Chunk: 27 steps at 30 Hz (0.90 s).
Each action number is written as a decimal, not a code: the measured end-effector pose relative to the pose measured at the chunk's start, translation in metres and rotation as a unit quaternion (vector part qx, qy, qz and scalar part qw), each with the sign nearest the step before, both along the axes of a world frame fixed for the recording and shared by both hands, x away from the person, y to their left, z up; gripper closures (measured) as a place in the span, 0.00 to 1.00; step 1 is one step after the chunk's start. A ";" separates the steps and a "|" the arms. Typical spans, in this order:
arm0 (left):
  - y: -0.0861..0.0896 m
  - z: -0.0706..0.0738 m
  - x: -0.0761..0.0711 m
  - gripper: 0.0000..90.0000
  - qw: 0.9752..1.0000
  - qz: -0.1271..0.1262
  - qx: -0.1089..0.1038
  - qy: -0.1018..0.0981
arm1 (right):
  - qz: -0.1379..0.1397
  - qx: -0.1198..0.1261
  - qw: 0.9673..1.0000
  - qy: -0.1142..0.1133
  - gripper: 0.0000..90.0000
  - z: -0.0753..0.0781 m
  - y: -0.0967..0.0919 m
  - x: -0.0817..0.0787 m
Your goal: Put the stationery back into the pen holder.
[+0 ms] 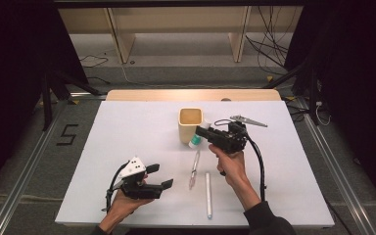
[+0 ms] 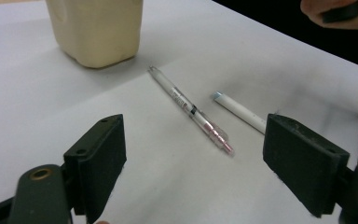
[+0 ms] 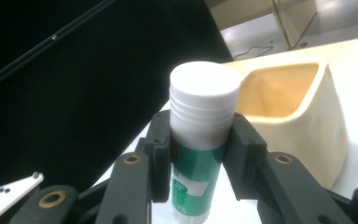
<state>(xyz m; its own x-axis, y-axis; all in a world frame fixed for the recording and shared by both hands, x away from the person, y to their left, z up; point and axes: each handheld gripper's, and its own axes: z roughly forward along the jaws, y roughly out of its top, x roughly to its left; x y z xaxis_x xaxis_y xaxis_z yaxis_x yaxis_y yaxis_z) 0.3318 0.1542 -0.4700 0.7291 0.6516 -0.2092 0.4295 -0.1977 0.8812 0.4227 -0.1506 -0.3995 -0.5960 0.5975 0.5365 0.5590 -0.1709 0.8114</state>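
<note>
Left tongs [image 1: 162, 177]: spread, nothing between them, low over the table [image 1: 127, 137]
Right tongs [image 1: 201, 131]: pinching glue stick [image 3: 200, 154] at mid-body, beside the cream cup [image 1: 190, 125]
Handling: likely light, stiff, smooth plastic; gripping below the cap seems best

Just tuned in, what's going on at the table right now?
A person works with a gripper in each hand. The right gripper is shut on a green-and-white glue stick, held up beside the cream cup. The left gripper is open with nothing between its pads, aimed at a clear pen and a white pen lying on the white table. No stationery shows in the cup yet.
</note>
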 end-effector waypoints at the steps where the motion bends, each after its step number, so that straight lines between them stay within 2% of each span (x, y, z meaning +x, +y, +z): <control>1: 0.002 -0.002 0.001 0.23 1.000 0.003 0.002 0.001 | -0.002 0.000 1.000 0.000 0.73 0.001 0.001 0.002; 3: 0.004 -0.003 0.001 0.23 1.000 0.008 0.002 0.005 | -0.007 -0.005 1.000 -0.001 0.73 0.005 0.002 0.008; 10: 0.007 -0.005 -0.004 0.23 1.000 0.013 0.013 -0.015 | -0.024 -0.007 1.000 -0.011 0.73 0.018 0.004 0.028; 15: 0.008 -0.008 -0.007 0.23 1.000 0.014 0.011 -0.017 | -0.034 -0.016 0.999 -0.018 0.73 0.024 0.008 0.041; 23: 0.010 -0.011 -0.009 0.23 1.000 0.018 0.012 -0.016 | -0.053 -0.052 0.997 -0.025 0.73 0.028 0.018 0.061; 27: 0.010 -0.010 -0.011 0.23 1.000 0.022 0.005 -0.019 | -0.060 -0.060 0.996 -0.024 0.73 0.027 0.022 0.069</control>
<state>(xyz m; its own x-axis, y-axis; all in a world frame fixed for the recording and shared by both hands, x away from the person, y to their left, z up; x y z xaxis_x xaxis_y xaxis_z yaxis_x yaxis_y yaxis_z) 0.3212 0.1642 -0.4797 0.7067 0.6855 -0.1749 0.4046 -0.1888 0.8948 0.4918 -0.1282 -0.3720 -0.5398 0.7241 0.4292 0.5007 -0.1336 0.8552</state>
